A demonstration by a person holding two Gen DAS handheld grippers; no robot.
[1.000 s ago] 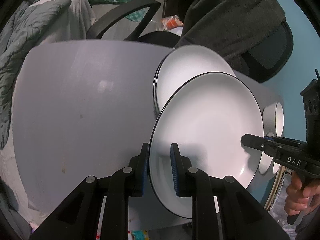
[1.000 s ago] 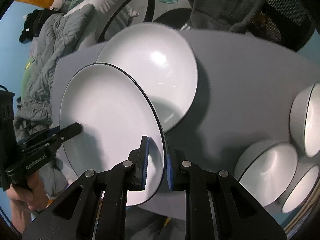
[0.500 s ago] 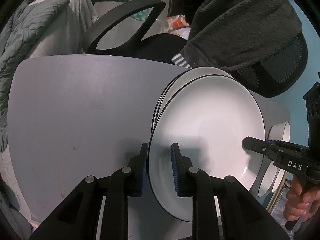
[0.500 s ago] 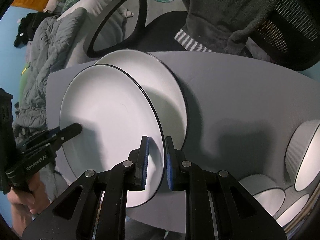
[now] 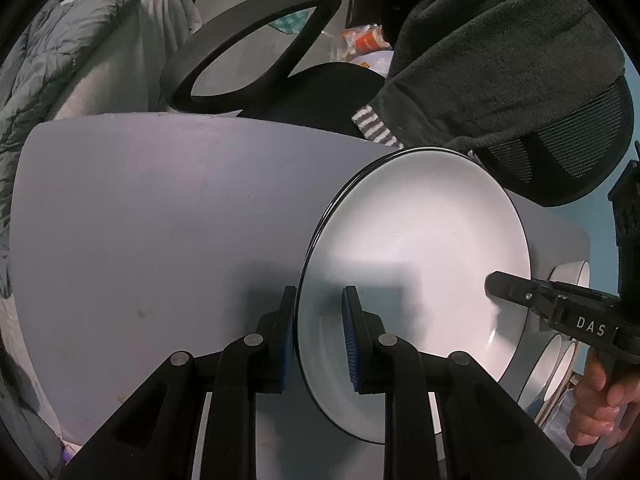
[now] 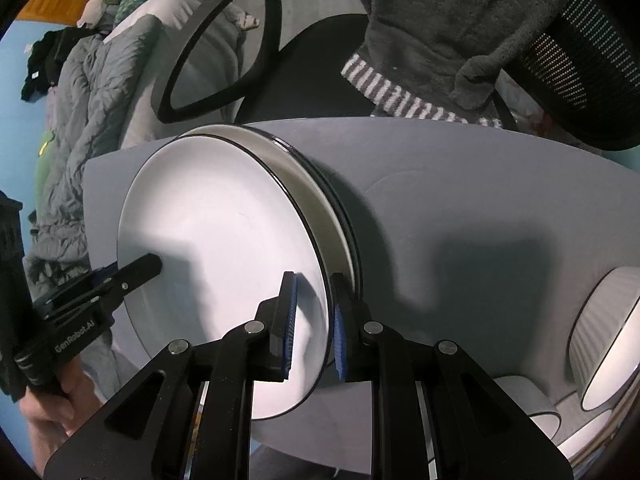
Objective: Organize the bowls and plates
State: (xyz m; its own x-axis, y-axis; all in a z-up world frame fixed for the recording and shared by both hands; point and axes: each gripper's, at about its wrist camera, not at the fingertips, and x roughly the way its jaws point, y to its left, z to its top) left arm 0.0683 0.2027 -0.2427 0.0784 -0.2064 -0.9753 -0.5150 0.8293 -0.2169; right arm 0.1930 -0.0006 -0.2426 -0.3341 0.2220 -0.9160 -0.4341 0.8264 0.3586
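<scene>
Both hands have carried the held plate [image 5: 420, 264] across the table [image 5: 140, 220] and lower, so that it now nearly covers the plate lying there, which a second ago showed well beyond it. Nearest, the left gripper [image 5: 320, 332] has its jaws narrow, pinched on the plate's near rim, one blue pad under and one over. The right gripper [image 6: 312, 320] grips the opposite rim in the same way. Beneath, only a dark sliver of the lower plate [image 6: 332, 216] shows; whether the two touch I cannot tell. Farther right, the bowls [image 6: 604, 332] sit at the table's edge, well apart from the plates.

I judge the step to be stacking. To do it well, keep the plate level, line up the black rims, and lower slowly. Release both sides together only once it rests, then draw the under pads out sideways, so the stack does not shift.
</scene>
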